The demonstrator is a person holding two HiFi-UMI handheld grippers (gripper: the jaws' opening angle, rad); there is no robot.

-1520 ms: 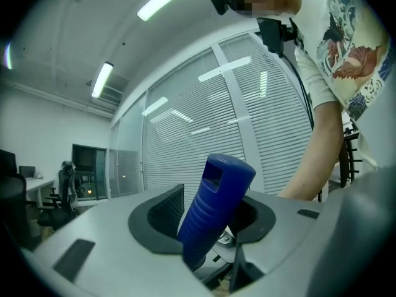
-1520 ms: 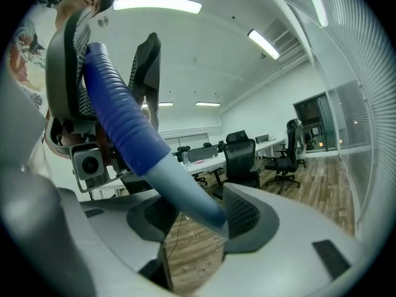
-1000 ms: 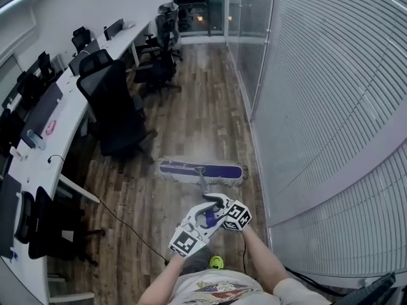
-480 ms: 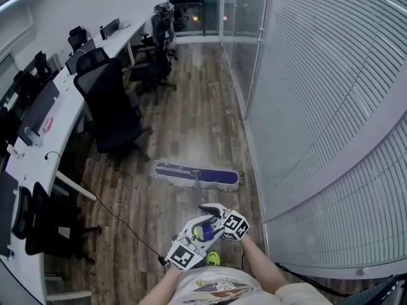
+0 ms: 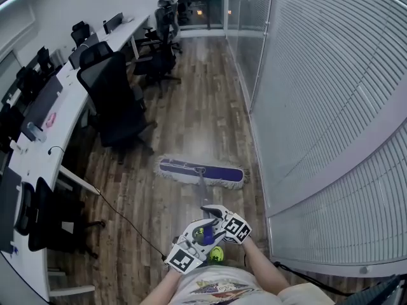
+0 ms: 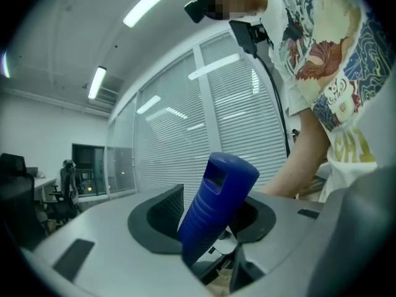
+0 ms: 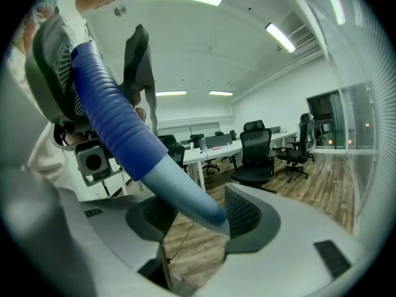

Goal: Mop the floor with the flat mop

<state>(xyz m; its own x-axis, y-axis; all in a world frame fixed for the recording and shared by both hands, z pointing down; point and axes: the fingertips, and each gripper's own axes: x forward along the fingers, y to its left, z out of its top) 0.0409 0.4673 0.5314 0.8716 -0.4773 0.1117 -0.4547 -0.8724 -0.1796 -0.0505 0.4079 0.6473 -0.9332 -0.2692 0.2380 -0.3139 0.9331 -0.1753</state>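
The flat mop's blue head (image 5: 201,172), fringed in white, lies flat on the wooden floor close to the blind-covered glass wall. Its thin handle (image 5: 202,194) runs back toward the person. My left gripper (image 5: 202,232) is shut on the handle's blue ribbed end (image 6: 216,206), which stands tilted between its jaws (image 6: 207,218). Just ahead of it on the handle, my right gripper (image 5: 216,216) is shut where the ribbed grip meets the pale pole (image 7: 185,197); the pole crosses between its pads (image 7: 192,218).
A long white desk (image 5: 38,138) with monitors lines the left side, and black office chairs (image 5: 111,100) stand beside it. A black cable (image 5: 124,224) trails over the floor at the left of the grippers. The glass wall with blinds (image 5: 318,107) bounds the right. A yellow-green shoe (image 5: 217,254) shows below the grippers.
Both grippers, still closed on the handle, have drawn back toward the person's body. The mop head sits at about the same spot beside the glass wall.
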